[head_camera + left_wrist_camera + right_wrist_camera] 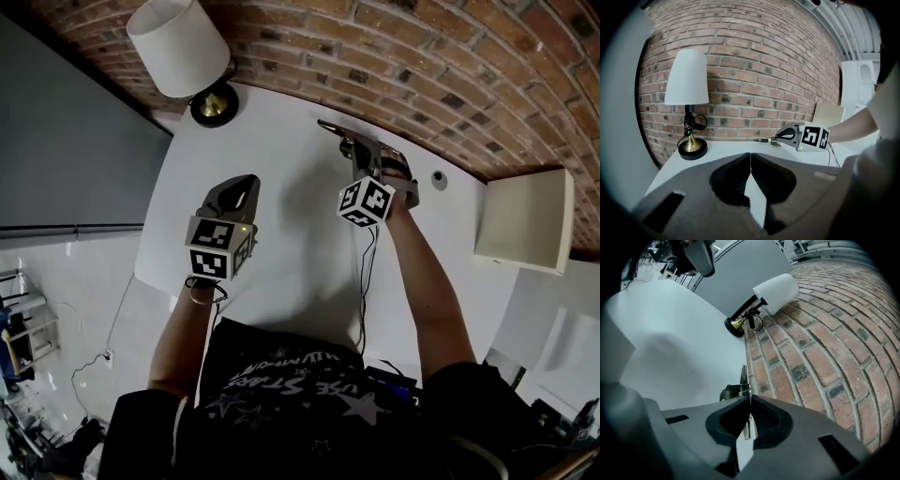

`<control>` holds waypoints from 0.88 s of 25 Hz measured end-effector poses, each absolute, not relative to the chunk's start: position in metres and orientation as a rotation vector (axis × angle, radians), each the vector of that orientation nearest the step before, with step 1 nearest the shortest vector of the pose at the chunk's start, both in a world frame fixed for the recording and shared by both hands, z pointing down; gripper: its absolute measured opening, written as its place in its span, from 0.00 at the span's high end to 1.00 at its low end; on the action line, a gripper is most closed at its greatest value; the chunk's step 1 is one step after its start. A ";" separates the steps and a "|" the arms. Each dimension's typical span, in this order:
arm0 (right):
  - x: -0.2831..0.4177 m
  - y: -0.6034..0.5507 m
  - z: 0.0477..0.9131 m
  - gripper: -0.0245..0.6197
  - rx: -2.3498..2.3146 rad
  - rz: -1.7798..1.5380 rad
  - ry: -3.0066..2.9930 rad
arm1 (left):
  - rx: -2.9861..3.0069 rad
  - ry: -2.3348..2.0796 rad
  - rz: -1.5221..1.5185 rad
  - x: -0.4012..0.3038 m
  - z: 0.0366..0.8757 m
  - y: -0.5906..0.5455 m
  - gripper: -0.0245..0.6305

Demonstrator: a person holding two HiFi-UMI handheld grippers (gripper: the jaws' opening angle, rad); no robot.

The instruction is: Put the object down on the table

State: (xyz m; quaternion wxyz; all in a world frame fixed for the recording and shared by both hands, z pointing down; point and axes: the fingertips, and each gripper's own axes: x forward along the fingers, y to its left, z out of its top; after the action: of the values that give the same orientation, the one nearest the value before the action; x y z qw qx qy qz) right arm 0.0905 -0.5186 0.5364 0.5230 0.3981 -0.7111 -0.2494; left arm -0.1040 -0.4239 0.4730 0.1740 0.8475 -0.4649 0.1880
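A thin metal tool (330, 127) with a small dark knob sticks out past the tips of my right gripper (361, 152), which is shut on it above the far side of the white table (281, 244), close to the brick wall. In the right gripper view the tool (743, 378) stands edge-on between the closed jaws of that gripper (749, 400). My left gripper (240, 190) hovers over the table's left part, shut with nothing in it (750, 158). From the left gripper view the right gripper (793, 135) and the tool (764, 139) show ahead.
A lamp with a white shade (180, 47) and brass base (214, 105) stands at the table's far left corner. The brick wall (422, 66) runs along the back. A small round object (438, 178) lies at the right; a beige box (525, 220) stands beyond. A cable (364, 281) trails forward.
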 end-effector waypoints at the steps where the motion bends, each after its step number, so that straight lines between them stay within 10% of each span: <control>1: 0.091 -0.521 0.540 0.94 0.947 -0.595 -1.702 | 2.398 -1.311 0.535 -0.103 0.476 -0.426 0.93; 22: 0.082 -0.553 0.577 0.94 0.882 -0.585 -1.610 | 2.343 -1.277 0.532 -0.100 0.504 -0.448 0.93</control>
State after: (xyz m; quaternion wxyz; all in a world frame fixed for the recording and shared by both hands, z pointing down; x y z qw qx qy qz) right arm 0.0821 -0.5532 0.5773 0.5708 0.3758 -0.6861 -0.2494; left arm -0.1005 -0.4485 0.5044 0.2089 0.8421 -0.4590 0.1913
